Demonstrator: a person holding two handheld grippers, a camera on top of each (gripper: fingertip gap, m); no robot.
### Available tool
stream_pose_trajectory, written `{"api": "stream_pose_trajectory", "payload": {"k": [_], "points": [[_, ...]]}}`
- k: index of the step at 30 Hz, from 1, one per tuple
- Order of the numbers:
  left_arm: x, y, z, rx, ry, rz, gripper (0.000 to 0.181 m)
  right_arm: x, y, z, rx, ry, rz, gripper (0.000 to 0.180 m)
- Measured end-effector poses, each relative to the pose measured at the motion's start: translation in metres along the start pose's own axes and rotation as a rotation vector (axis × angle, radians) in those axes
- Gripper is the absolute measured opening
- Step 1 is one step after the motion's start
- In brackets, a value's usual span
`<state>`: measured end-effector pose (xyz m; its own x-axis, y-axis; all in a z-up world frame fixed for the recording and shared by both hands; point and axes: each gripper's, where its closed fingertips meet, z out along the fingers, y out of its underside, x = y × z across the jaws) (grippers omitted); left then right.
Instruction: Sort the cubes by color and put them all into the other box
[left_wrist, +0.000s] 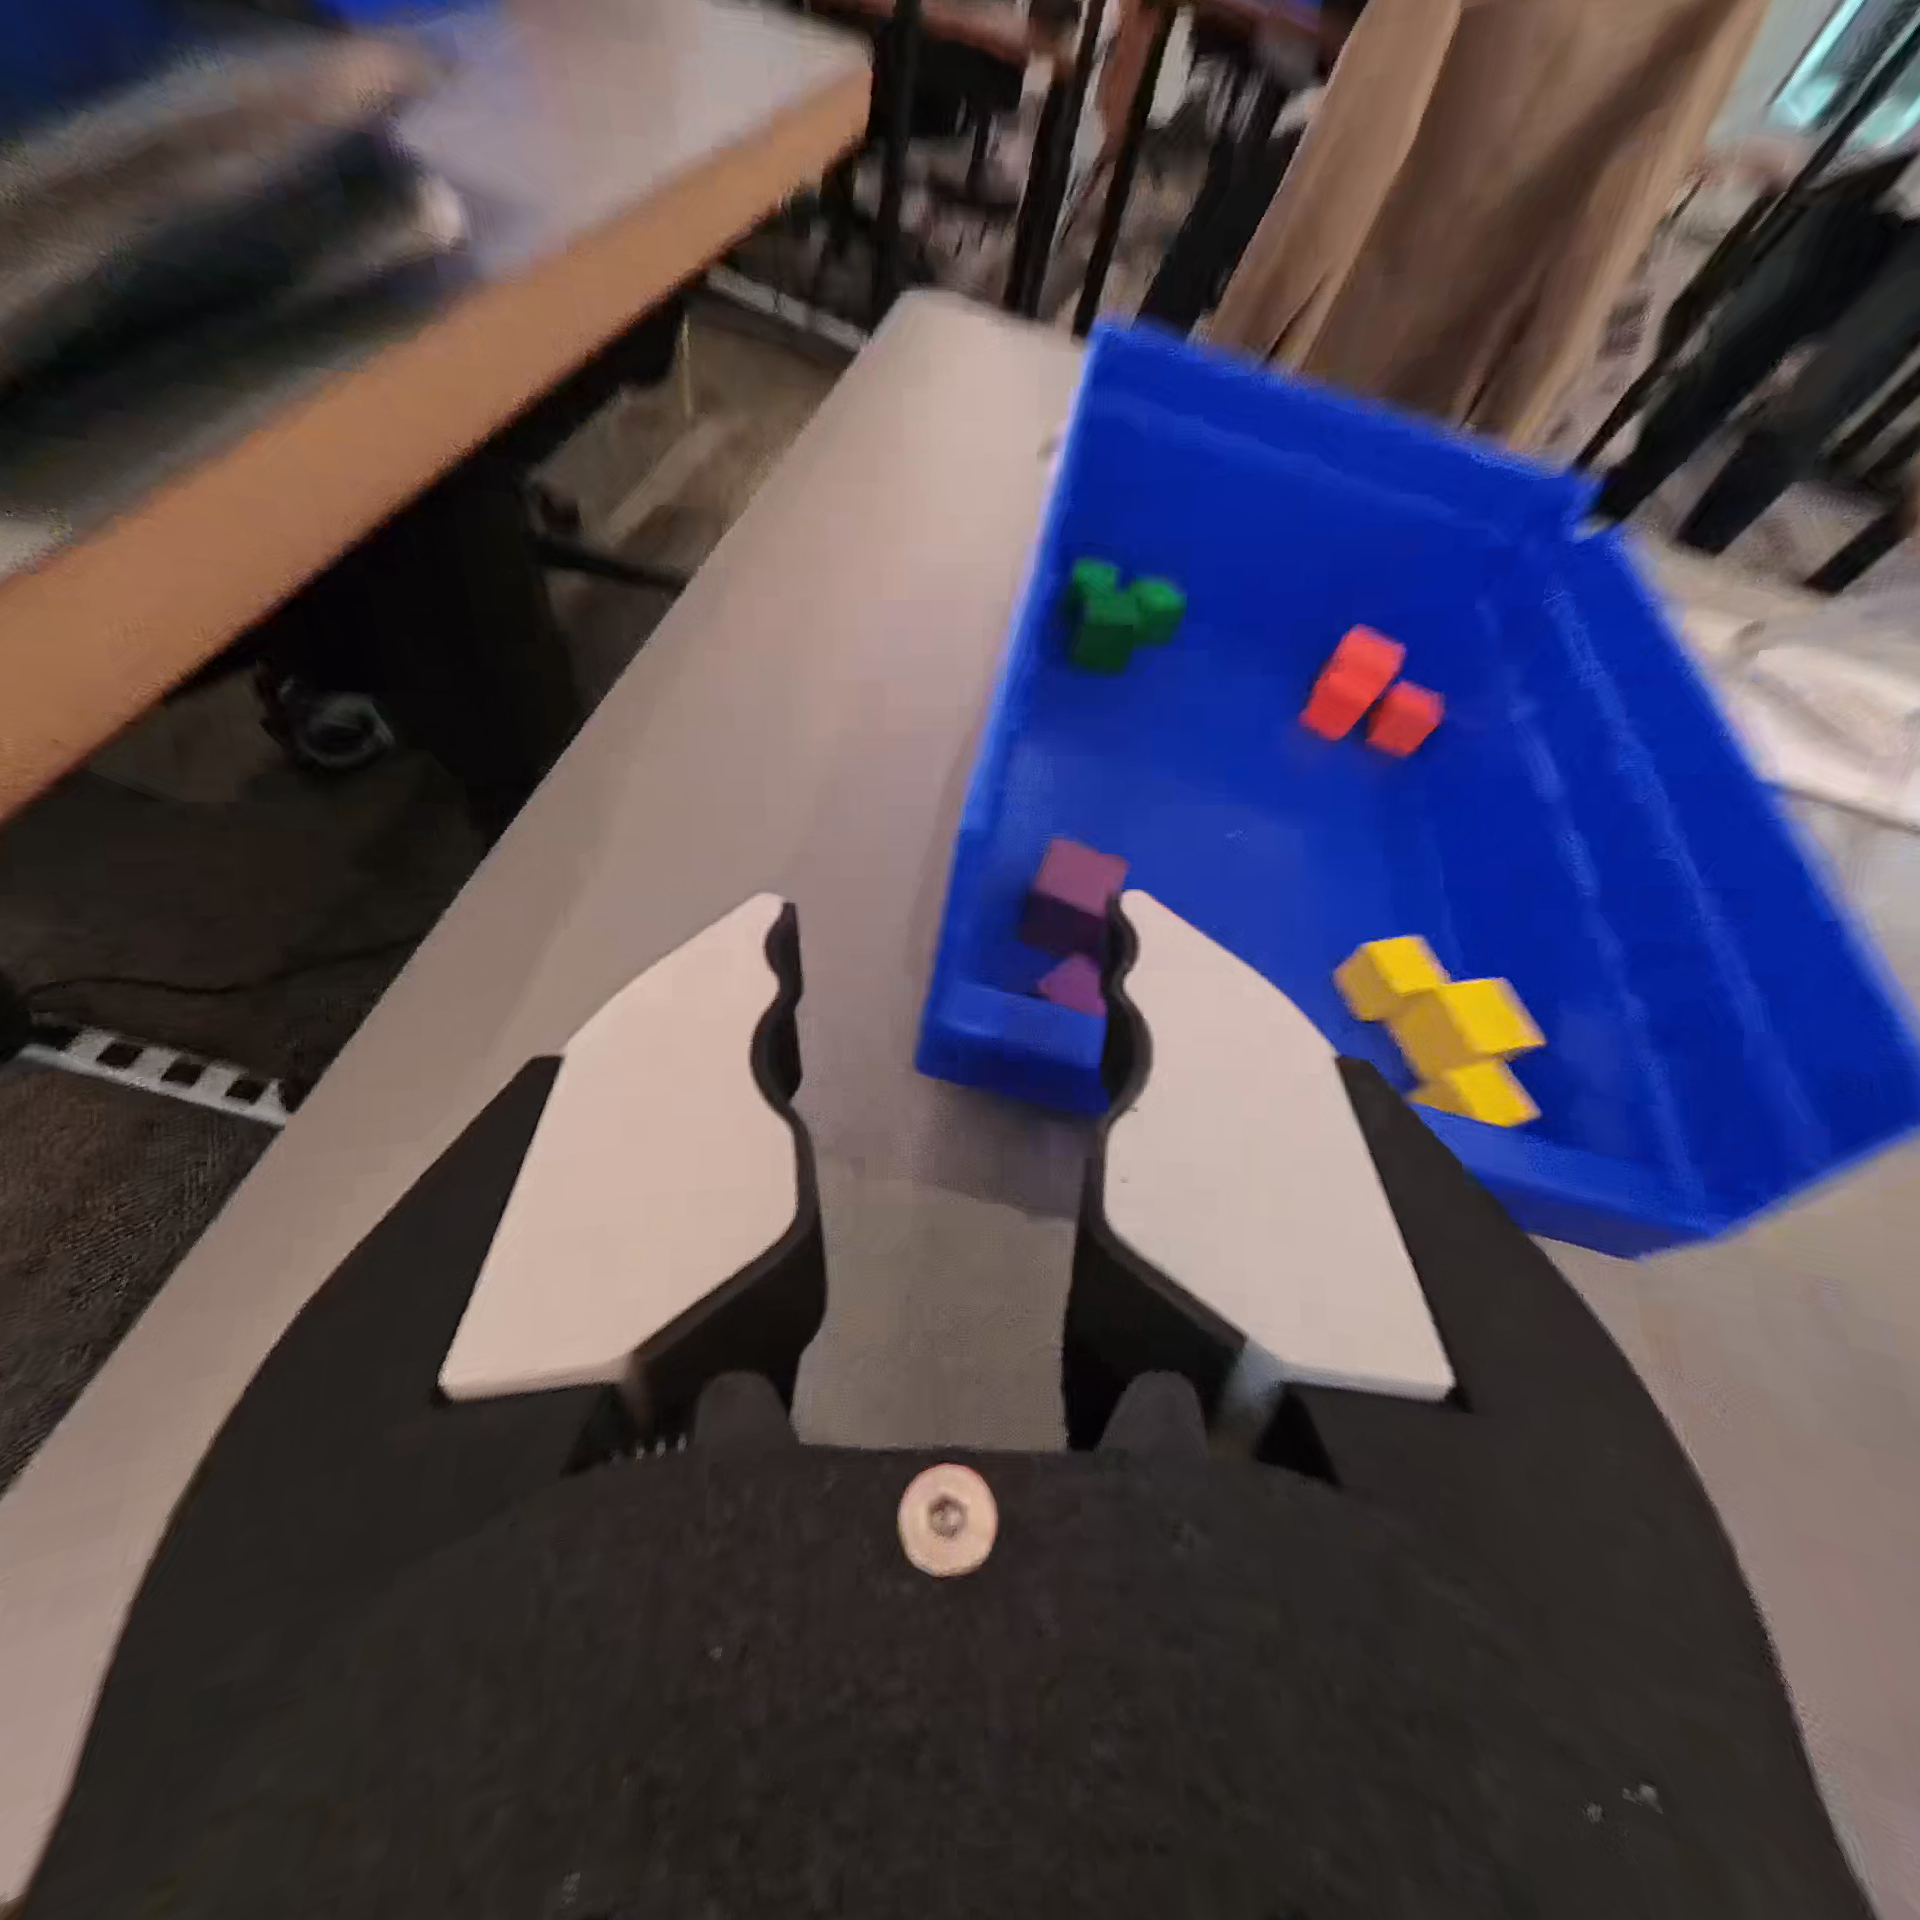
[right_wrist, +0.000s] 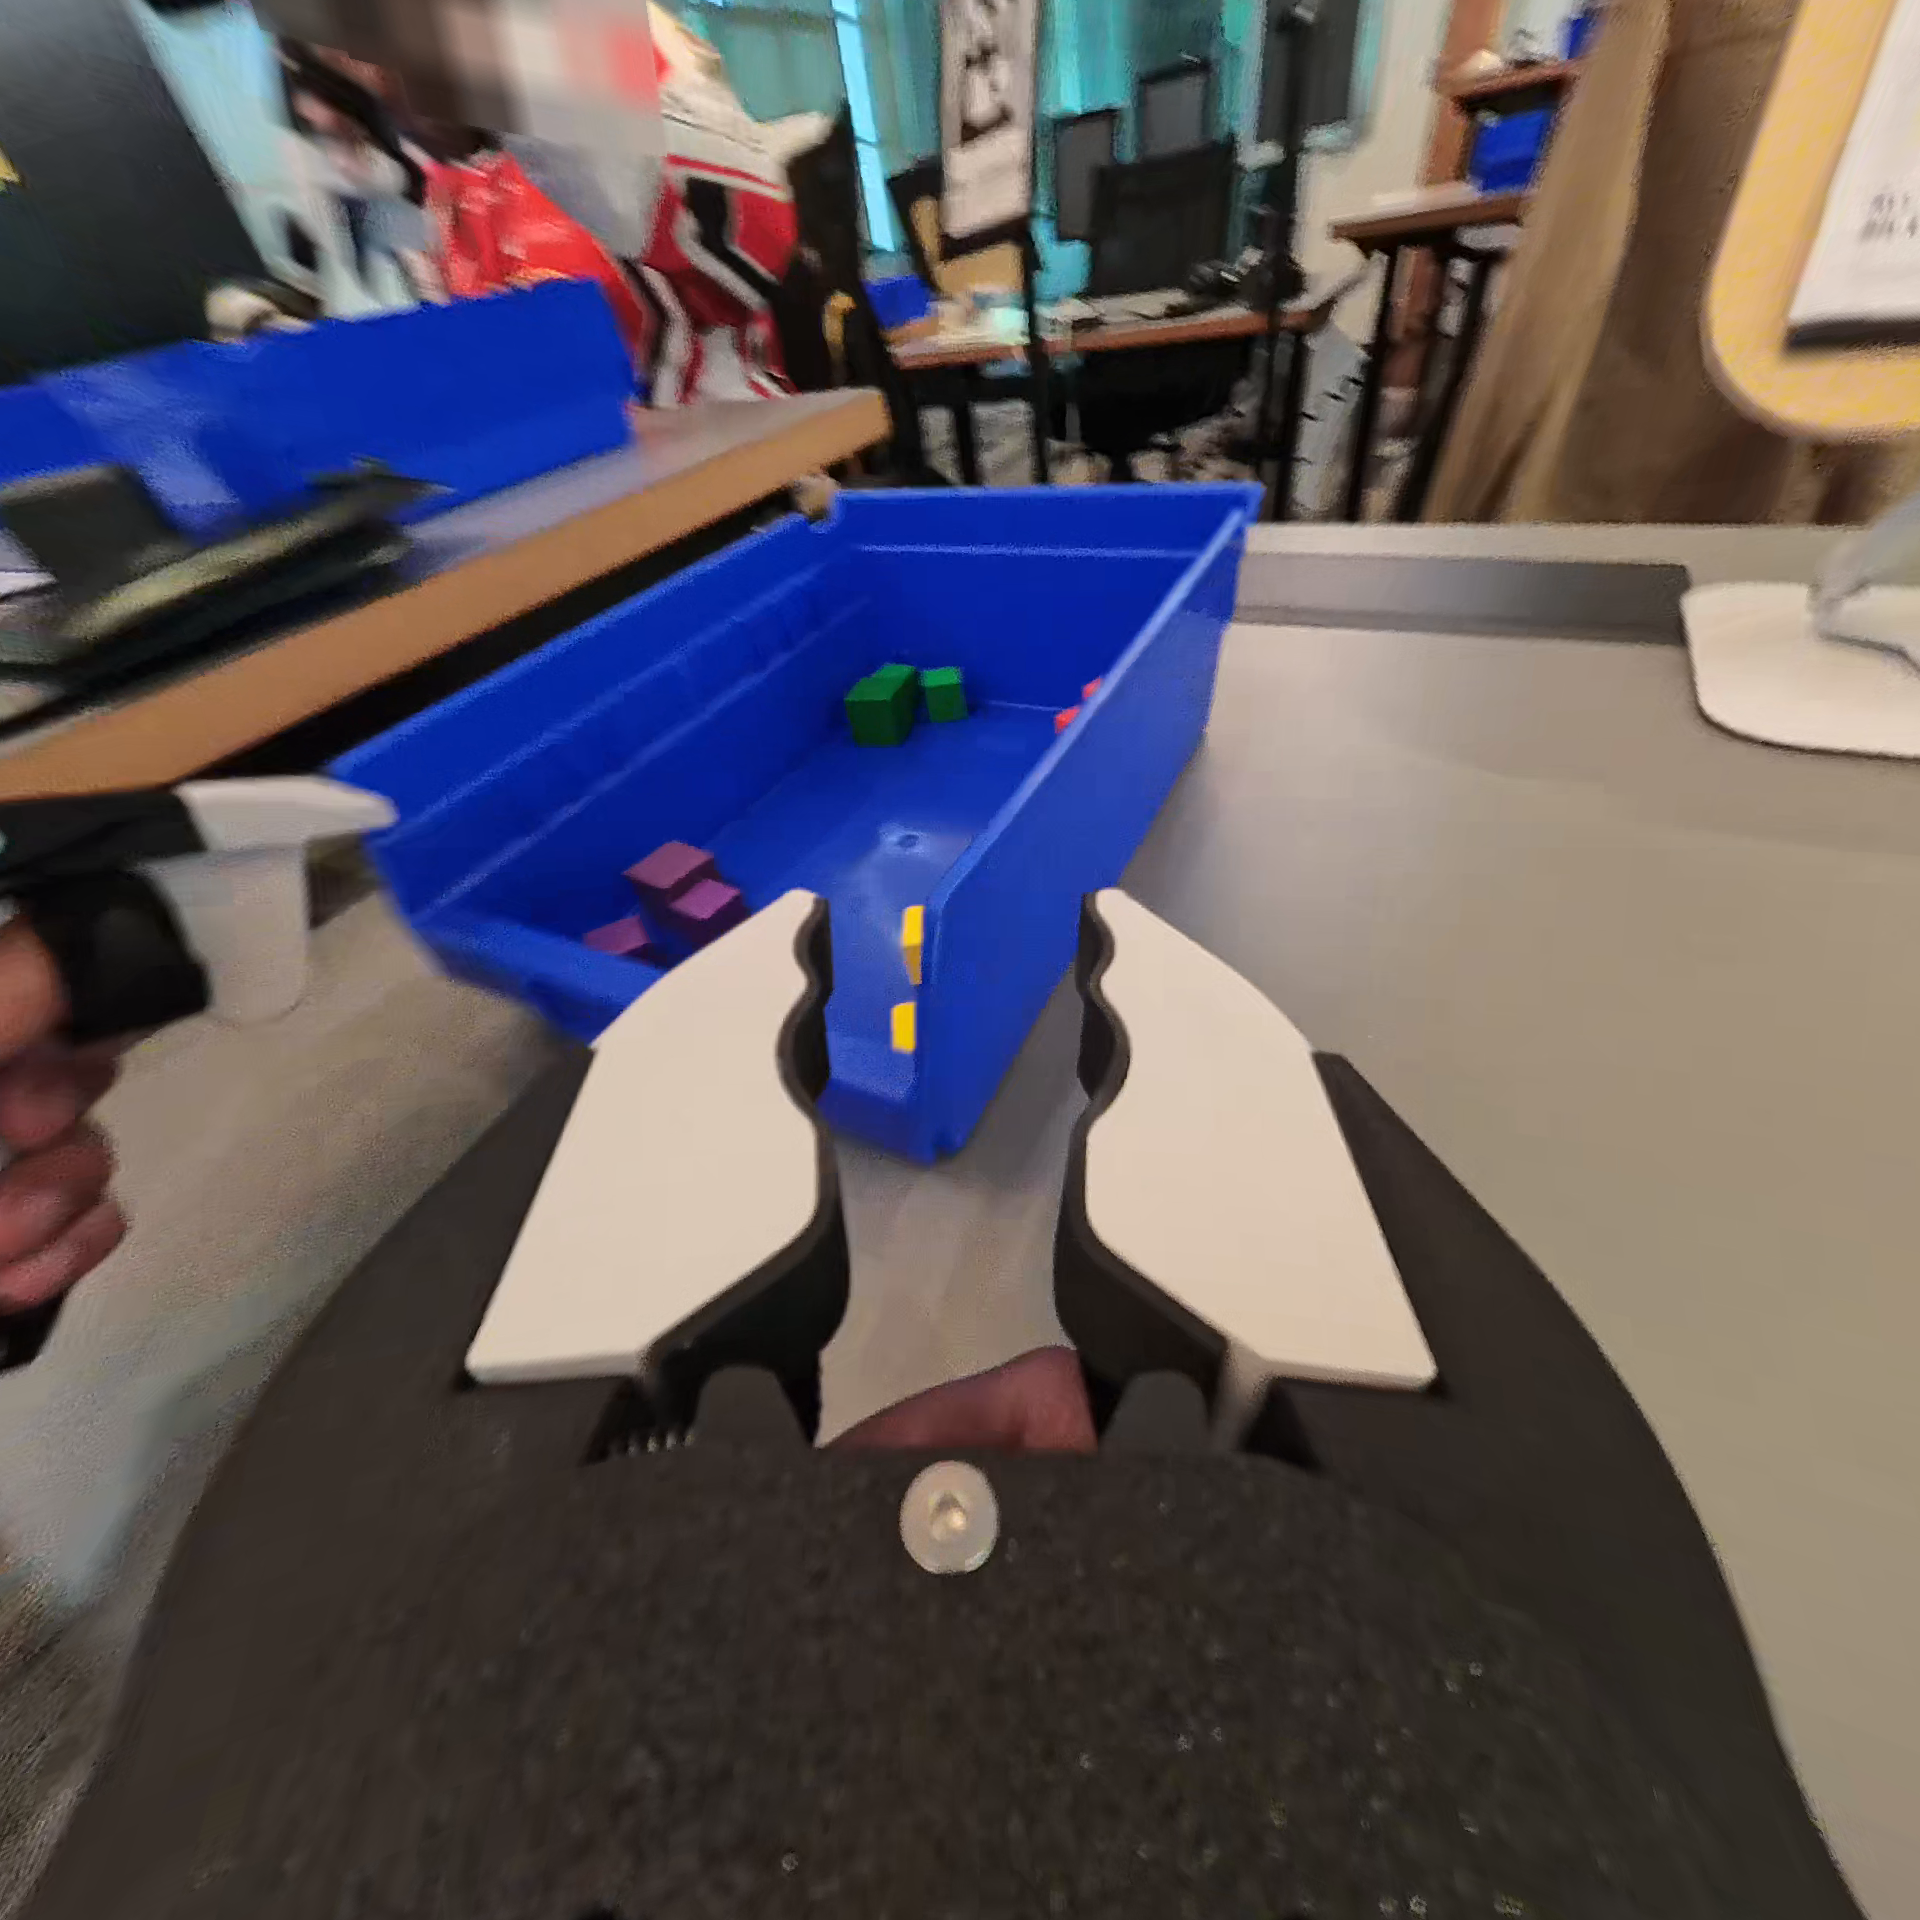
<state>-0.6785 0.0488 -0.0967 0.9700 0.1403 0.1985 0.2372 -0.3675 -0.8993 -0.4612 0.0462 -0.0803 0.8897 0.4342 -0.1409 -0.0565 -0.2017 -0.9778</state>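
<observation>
Your left gripper (left_wrist: 958, 914) hangs released, nothing between its fingers, over the grey table (left_wrist: 790, 675) near the blue box (left_wrist: 1621, 748). Your right gripper (right_wrist: 951, 914) gapes too. In the box, colour by colour: green cubes (left_wrist: 1117, 613), red cubes (left_wrist: 1366, 691), purple cubes (left_wrist: 1070, 914), yellow cubes (left_wrist: 1444, 1023).
</observation>
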Motion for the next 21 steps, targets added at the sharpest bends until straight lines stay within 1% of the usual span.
{"api": "stream_pose_trajectory", "payload": {"k": [1,3,6,8,10,12,13,14,16,18,21], "points": [[0.011,-0.006,-0.017,0.046,0.027,-0.012,0.059,-0.005,-0.005,-0.022,0.005,-0.077,-0.006,0.044],[0.048,-0.009,-0.046,0.087,0.133,-0.03,0.067,-0.008,-0.012,-0.07,-0.007,-0.25,-0.034,0.045],[0.121,0.0,-0.08,0.113,0.306,-0.027,0.073,0.038,-0.019,-0.124,-0.038,-0.31,-0.136,0.039],[0.166,0.015,-0.093,0.108,0.375,0.01,0.076,0.078,-0.011,-0.149,-0.131,-0.368,-0.165,0.027],[0.206,0.036,-0.097,0.08,0.429,0.068,0.078,0.131,-0.001,-0.166,-0.2,-0.328,-0.178,0.033],[0.239,0.056,-0.099,0.052,0.478,0.108,0.08,0.183,0.019,-0.18,-0.303,-0.279,-0.176,0.05],[0.255,0.065,-0.099,0.038,0.507,0.122,0.08,0.208,0.026,-0.187,-0.335,-0.247,-0.16,0.055],[0.269,0.073,-0.099,0.025,0.522,0.143,0.083,0.231,0.031,-0.194,-0.346,-0.22,-0.131,0.057],[0.291,0.087,-0.093,0.016,0.511,0.213,0.085,0.268,0.033,-0.205,-0.32,-0.17,-0.039,0.067],[0.312,0.095,-0.087,0.019,0.515,0.253,0.085,0.289,0.028,-0.214,-0.251,-0.152,0.035,0.068],[0.334,0.101,-0.079,0.018,0.521,0.273,0.082,0.31,0.029,-0.225,-0.195,-0.088,0.031,0.071]]}}
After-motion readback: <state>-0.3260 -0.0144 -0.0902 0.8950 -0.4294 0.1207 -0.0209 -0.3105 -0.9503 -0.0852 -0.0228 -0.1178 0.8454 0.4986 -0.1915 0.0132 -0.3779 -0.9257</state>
